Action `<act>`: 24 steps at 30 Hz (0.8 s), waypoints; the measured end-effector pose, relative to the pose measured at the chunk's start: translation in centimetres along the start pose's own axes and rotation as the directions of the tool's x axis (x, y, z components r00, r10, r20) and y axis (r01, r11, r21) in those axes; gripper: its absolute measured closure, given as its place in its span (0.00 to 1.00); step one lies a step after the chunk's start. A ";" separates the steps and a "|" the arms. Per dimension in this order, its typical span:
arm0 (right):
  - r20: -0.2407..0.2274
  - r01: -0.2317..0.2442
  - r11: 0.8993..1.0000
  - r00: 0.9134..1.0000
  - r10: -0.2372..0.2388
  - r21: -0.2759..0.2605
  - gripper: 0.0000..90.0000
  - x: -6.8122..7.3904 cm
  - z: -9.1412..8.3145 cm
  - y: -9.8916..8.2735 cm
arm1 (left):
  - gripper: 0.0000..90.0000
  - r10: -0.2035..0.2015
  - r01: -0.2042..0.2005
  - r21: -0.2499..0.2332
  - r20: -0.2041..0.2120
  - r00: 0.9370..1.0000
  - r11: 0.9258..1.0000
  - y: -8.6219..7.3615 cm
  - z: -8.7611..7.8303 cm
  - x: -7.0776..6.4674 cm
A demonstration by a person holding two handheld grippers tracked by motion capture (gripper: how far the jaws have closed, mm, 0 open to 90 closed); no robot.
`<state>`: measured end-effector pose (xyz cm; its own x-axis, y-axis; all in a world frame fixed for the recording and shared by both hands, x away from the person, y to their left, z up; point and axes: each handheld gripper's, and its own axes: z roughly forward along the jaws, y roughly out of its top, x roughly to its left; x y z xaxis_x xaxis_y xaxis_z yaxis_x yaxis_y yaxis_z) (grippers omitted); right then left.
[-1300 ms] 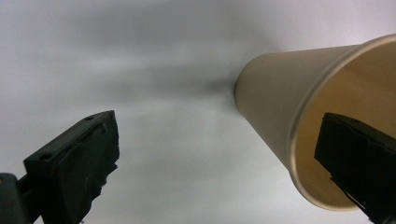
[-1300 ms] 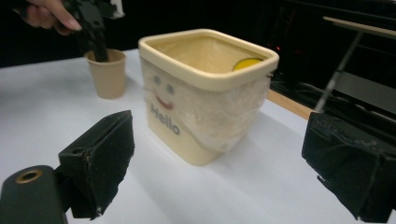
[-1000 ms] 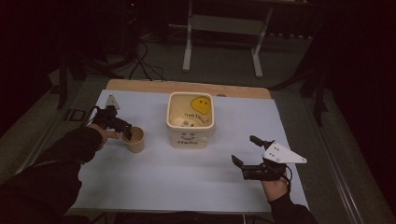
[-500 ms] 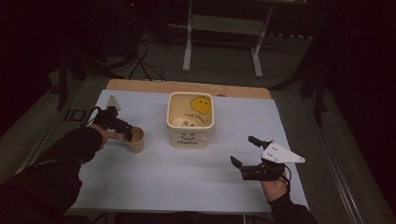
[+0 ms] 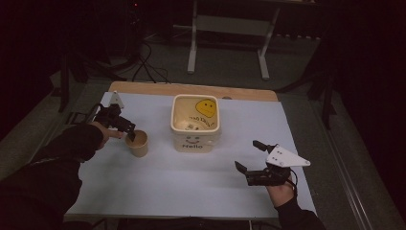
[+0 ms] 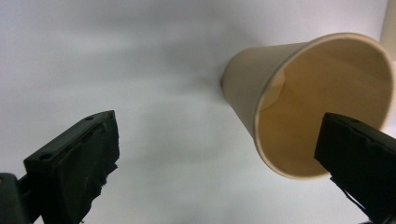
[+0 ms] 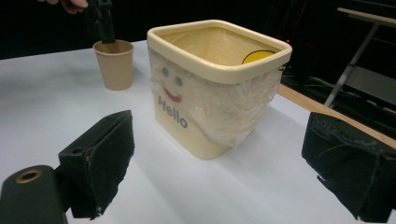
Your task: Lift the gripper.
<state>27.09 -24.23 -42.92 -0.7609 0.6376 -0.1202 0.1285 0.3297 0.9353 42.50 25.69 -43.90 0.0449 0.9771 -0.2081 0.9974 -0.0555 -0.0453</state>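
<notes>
A tan paper cup [image 5: 139, 143] stands upright on the white table [image 5: 191, 191], left of a cream bin [image 5: 195, 125] with a "Hello" face. My left gripper [image 5: 129, 132] is open at the cup's rim. In the left gripper view the cup [image 6: 299, 102] looks empty; one jaw is over its mouth, the other out over the table, so the left gripper [image 6: 219, 126] straddles the near wall. My right gripper [image 5: 247, 155] is open at the front right, holding nothing. Between the jaws of the right gripper [image 7: 222, 123] I see the bin [image 7: 210, 93], with the cup [image 7: 114, 65] and left gripper [image 7: 102, 18] behind.
The bin is lined with clear plastic film [image 7: 243, 107] and has a yellow smiley [image 5: 207, 106] on its inner far wall. A wooden strip [image 5: 191, 90] runs along the table's far edge. A metal stand [image 5: 225, 43] is on the dark floor beyond.
The left gripper has edged slightly toward the cup's rim. The right gripper has hardly moved.
</notes>
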 end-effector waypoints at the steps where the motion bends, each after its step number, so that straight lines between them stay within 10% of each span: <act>1: -0.002 0.000 1.000 1.000 0.000 0.002 0.10 0.0 0.0 0.0 | 0.01 0.008 -0.008 0.005 0.002 1.000 1.000 0.1 -0.1 0.0; 15: -0.008 0.004 1.000 1.000 -0.004 0.013 0.10 0.1 0.1 -0.1 | 0.01 0.105 -0.105 -0.015 0.014 0.994 0.994 0.2 -2.8 -1.0; 24: -0.019 0.004 1.000 1.000 -0.003 0.023 0.10 0.2 0.2 -0.1 | 0.01 0.251 -0.251 0.011 -0.010 0.968 0.968 -0.2 -4.1 -2.1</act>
<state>27.10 -24.01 -43.08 -0.7730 0.6235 -0.1169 0.1403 0.3478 0.9270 42.46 24.52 -39.50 0.2940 0.9339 -0.2035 0.9537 -0.3009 -0.0029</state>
